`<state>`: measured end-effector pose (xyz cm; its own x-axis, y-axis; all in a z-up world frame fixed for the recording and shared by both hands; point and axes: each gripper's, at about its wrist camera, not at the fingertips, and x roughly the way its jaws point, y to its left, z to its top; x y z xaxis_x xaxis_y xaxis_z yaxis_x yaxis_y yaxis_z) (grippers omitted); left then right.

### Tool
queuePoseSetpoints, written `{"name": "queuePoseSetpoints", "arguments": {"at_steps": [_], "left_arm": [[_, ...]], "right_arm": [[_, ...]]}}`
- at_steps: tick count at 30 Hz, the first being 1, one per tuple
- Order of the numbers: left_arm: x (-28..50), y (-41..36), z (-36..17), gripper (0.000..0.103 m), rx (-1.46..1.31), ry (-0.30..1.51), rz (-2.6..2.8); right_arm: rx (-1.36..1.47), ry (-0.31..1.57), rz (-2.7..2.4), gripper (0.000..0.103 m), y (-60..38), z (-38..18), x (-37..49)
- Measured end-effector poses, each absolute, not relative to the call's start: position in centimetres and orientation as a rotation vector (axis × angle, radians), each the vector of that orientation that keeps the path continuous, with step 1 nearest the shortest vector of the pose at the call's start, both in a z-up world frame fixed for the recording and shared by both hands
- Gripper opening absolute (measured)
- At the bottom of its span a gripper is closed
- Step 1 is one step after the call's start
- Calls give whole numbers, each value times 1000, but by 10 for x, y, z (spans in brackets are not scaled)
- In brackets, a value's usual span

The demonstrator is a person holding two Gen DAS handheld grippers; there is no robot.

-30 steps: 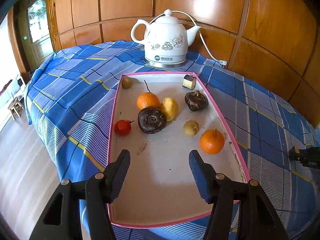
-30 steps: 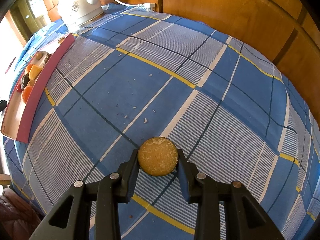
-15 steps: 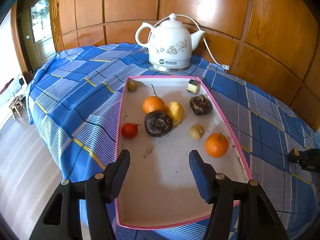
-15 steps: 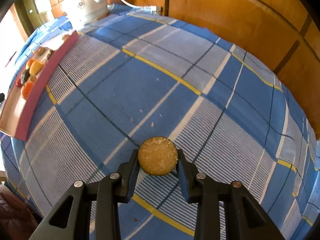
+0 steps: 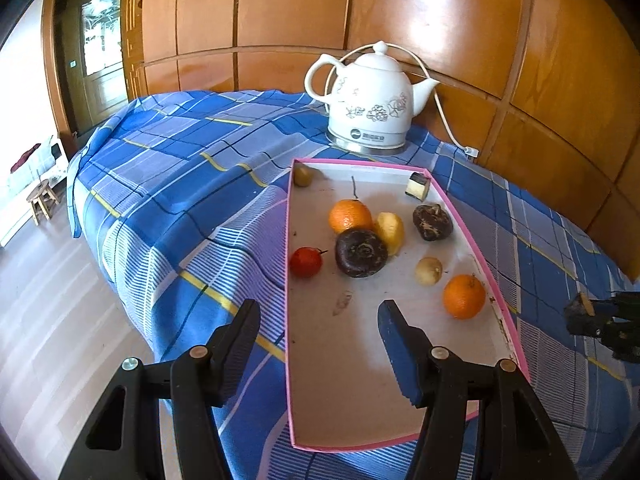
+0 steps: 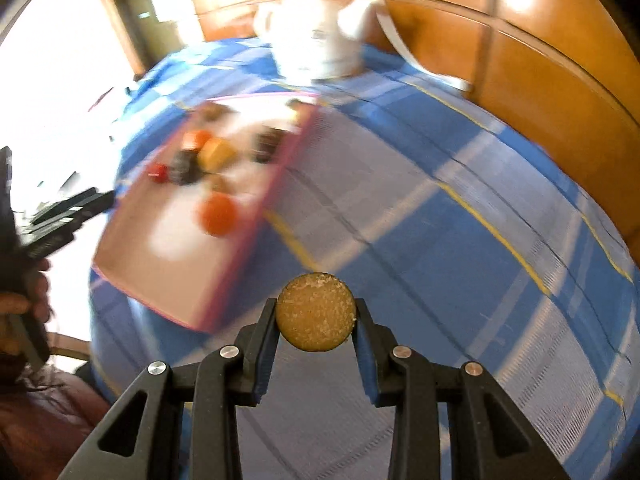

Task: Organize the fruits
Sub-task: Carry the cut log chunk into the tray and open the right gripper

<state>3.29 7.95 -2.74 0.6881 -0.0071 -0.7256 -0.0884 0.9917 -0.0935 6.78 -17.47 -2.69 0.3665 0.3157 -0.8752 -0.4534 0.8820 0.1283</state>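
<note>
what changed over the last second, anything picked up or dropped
The right gripper, shut on the round tan fruit throughout, swung from open tablecloth toward the pink-rimmed tray, which now looms large and blurred. The left gripper shifted slightly leftward, open and empty. Nothing was grabbed or released; the tray's fruits and the white kettle stayed put.

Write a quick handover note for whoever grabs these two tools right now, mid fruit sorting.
Right tool: shut on a round tan fruit, held above the blue checked cloth, short of the pink-rimmed tray.
Left tool: open, empty, over the tray's near end.
Done: two oranges, a red fruit, two dark fruits and several smaller pieces are in the tray.
Left: set the tan fruit into the tray's bare near half. No other loose fruit is visible on the cloth.
</note>
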Motion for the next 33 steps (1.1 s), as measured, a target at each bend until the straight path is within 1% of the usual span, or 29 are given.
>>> {"name": "queuePoseSetpoints", "arguments": {"at_steps": [8,14,19,21,23,29,30,31,32,33], "left_arm": [[29,96,-30,62,-162,809,67],[27,110,-35,62,-188,813,86],[25,118,-41,62,-204,827,97],[26,119,-42,62,-212,831,98],[27,120,-43,62,-217,832,97],[26,117,-42,62,-219,827,87],[26,118,-42,62,-220,826,88],[27,118,-42,62,-220,825,90],[27,118,-42,62,-221,827,89],[27,118,-42,62,-222,829,89]], "right_arm": [[-160,1068,655,36,-84,-22,83],[-115,1129,694,36,-35,-49,111],[-123,1152,637,36,-20,-71,127],[-120,1142,651,41,-18,-69,126],[-131,1125,656,43,-17,-65,123],[-165,1097,659,44,-28,-54,102],[-150,1095,670,43,-32,-52,97],[-133,1100,684,40,-34,-52,93],[-122,1109,708,32,-35,-52,89],[-124,1119,726,30,-34,-53,86]]}}
